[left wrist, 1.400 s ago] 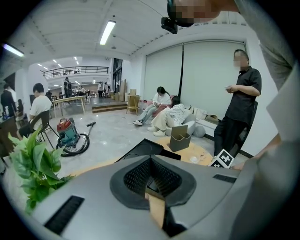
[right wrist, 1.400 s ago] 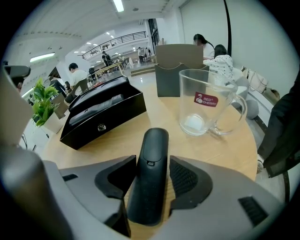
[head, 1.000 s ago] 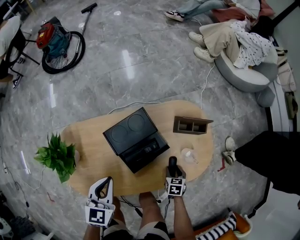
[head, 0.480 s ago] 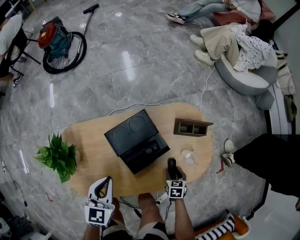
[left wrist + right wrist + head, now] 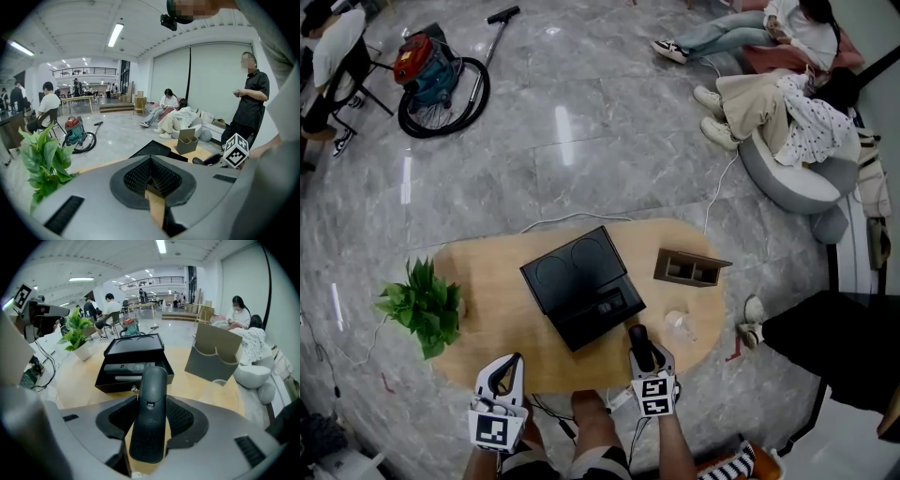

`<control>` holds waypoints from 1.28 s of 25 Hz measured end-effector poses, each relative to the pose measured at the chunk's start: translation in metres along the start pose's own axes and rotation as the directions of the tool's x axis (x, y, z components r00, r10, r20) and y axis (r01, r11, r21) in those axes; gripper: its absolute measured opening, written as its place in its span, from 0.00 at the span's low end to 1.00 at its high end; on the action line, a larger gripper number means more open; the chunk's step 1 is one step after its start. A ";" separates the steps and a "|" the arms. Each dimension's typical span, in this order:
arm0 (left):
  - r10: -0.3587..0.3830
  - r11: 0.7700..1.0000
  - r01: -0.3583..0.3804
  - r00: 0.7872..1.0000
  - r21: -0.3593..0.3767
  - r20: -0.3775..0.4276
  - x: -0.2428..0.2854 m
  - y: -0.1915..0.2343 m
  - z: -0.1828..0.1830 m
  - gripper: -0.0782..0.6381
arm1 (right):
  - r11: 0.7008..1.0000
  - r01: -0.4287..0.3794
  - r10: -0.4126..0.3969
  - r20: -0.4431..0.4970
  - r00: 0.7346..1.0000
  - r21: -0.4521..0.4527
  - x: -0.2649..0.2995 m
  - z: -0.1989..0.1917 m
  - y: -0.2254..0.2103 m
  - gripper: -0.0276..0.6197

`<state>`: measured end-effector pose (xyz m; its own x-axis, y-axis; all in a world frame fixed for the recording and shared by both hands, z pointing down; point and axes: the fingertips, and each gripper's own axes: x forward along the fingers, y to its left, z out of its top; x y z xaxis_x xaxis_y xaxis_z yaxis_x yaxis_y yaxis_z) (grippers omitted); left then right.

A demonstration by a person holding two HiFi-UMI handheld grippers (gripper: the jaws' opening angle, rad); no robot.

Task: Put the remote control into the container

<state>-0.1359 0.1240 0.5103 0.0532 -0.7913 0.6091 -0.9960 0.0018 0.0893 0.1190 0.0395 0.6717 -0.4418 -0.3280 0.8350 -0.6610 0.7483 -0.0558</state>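
Table; hand-held gripper tight on remote

Left gripper closed, right gripper clamped

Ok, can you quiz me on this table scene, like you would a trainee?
1. True or false: the right tool grips a dark remote control.
2. Which stands at the table's left end in the head view? A) potted plant B) vacuum cleaner C) brown holder
3. Fill in: the black box's lid is ___.
Key: 1 true; 2 A; 3 open.
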 end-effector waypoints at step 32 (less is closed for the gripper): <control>0.234 0.955 -0.230 0.972 -0.189 -0.001 -0.034 0.056 -0.040 0.12 | 0.534 -0.393 0.340 -0.235 0.910 -0.748 0.077 0.079 0.106 0.36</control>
<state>-0.1905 0.1757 0.5260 -0.1813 -0.7680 0.6142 -0.9494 0.2996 0.0944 -0.0330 0.0484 0.6870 -0.4843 0.0918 0.8700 0.2746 0.9602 0.0516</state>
